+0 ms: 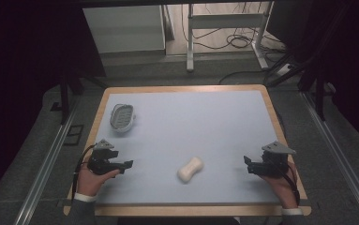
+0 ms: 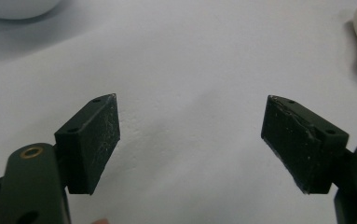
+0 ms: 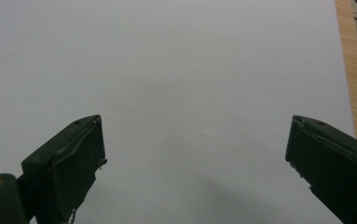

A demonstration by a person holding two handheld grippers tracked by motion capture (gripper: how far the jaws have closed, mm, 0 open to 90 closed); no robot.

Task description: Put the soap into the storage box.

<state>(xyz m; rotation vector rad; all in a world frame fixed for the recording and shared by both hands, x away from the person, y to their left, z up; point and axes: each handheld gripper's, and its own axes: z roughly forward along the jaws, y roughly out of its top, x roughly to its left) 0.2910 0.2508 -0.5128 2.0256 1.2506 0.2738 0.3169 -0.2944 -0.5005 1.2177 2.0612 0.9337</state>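
Both tongs gape wide, empty: left gripper (image 1: 121,165), right gripper (image 1: 252,167). Between them, near the front edge, lies a cream soap bar (image 1: 190,169) (probably stiff, slippery); its narrow waist looks the best hold. Far left sits a soap dish (image 1: 122,117).

You have a bench (image 1: 224,122) with a pale blue-grey top and a light wooden rim; near its far left corner sits a small grey oval dish (image 1: 122,116); near the front middle lies a cream, peanut-shaped bar (image 1: 190,169), well apart from the dish; beyond the bench stands a white metal frame (image 1: 224,21) on a grey floor, with dark cables (image 1: 235,42) coiled beneath it.
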